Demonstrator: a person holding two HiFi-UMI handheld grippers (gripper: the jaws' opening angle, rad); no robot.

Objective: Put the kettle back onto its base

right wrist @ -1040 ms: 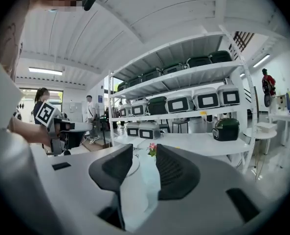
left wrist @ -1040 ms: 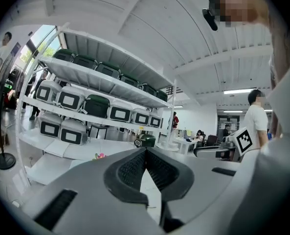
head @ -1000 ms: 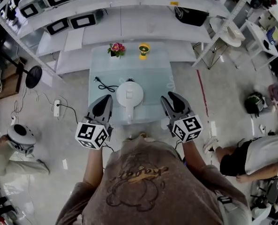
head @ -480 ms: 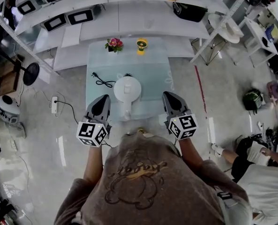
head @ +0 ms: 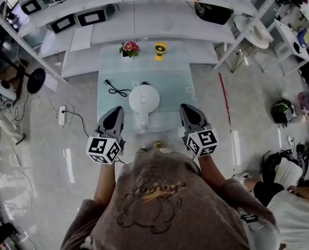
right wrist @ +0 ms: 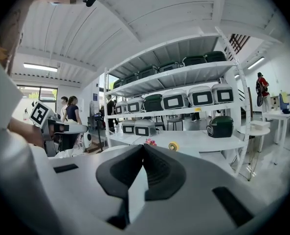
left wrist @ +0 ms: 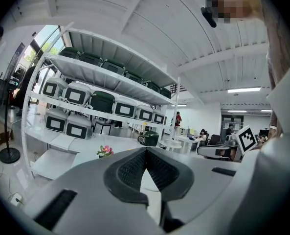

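1. One pale glass table (head: 170,85) fills the middle of the head view, directly in front of the person.
2. One white kettle (head: 144,99) stands upright on the near half of that table, with its handle pointing toward the person. No separate base shows anywhere on the tabletop. It may be hidden beneath the kettle, so it is unclear whether the kettle already sits on it.
3. Two grippers hover at the table's near edge, one on each side of the kettle and apart from it. The left gripper (head: 114,114) has its jaws pressed together with nothing between them. The right gripper (head: 188,112) is likewise clenched and empty. With nothing grasped, no lift or carry appears to be under way. If the kettle is off its base, the whole job remains.
4. One black power cord (head: 118,91) lies on the table left of the kettle. Its plug is free, and the cord runs toward the kettle's far side.
5. Two small ornaments, a potted flower (head: 128,50) and a yellow object (head: 160,51), stand at the far edge, well apart from the kettle.
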